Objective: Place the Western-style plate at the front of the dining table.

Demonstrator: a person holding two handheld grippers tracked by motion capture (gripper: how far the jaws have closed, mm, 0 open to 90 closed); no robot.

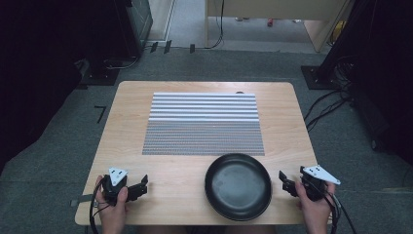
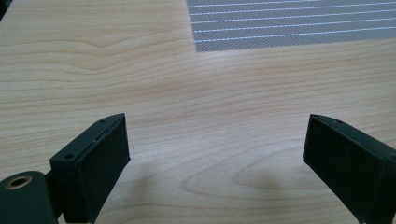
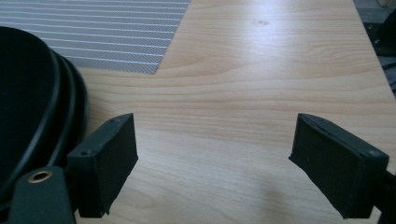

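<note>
A round black plate (image 1: 238, 185) lies on the wooden table (image 1: 126, 136) near its front edge, right of the middle. My left gripper (image 1: 140, 185) rests at the front left of the table, open, with bare wood between its jaws (image 2: 215, 149). At the front right, just beside the plate's rim, my right gripper (image 1: 287, 184) stands open and holds nothing (image 3: 215, 154). The plate's dark rim (image 3: 42, 116) shows at the left of the right gripper view.
A grey striped placemat (image 1: 203, 124) covers the middle of the table, its near edge just behind the plate; its corner (image 2: 289, 28) shows in the left gripper view. Cables (image 1: 331, 102) and dark equipment stands surround the table on the carpet.
</note>
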